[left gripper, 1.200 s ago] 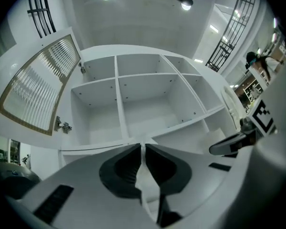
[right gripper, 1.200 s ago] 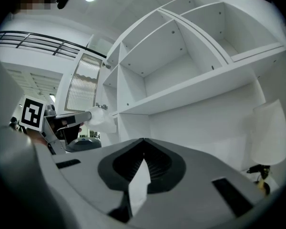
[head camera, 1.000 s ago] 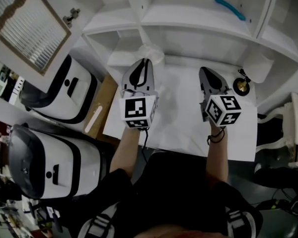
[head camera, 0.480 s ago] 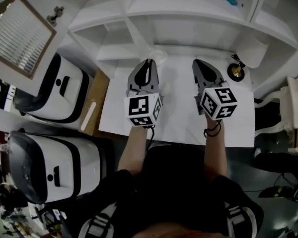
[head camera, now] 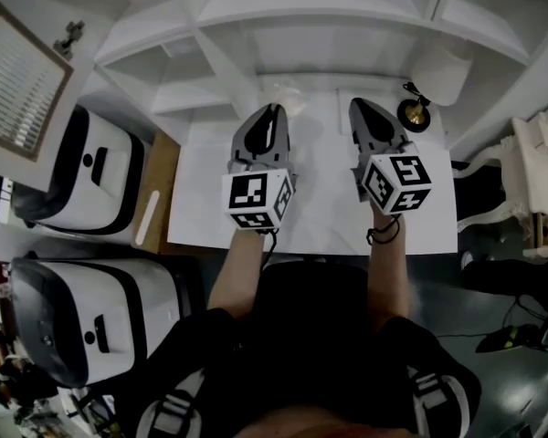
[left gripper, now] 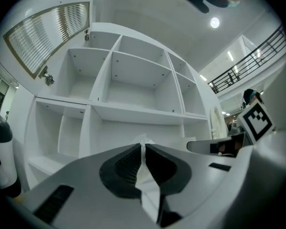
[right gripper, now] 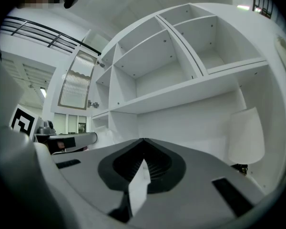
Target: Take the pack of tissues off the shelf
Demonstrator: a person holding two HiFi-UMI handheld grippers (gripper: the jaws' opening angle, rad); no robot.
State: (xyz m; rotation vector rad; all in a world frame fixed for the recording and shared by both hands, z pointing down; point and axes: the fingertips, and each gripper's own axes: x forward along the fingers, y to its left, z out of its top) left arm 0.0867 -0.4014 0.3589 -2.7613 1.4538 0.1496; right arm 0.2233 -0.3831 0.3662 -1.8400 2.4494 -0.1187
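Note:
The pack of tissues is a crinkly white plastic bundle at the tip of my left gripper, above the back of the white table and in front of the white shelf unit. In the left gripper view, my left gripper is shut, with a thin white fold of the pack pinched between its dark pads. My right gripper hovers beside it to the right, apart from the pack. Its jaws meet at the tip in the right gripper view, where the gripper holds nothing and the pack shows at left.
A table lamp with a white shade and brass base stands at the table's back right. The shelf compartments ahead look bare. Two white-and-black machines stand on the floor left of the table.
Both grippers have drawn back from the shelf over the table, the left one lower and still pinching the pack. The right gripper has come closer to the left.

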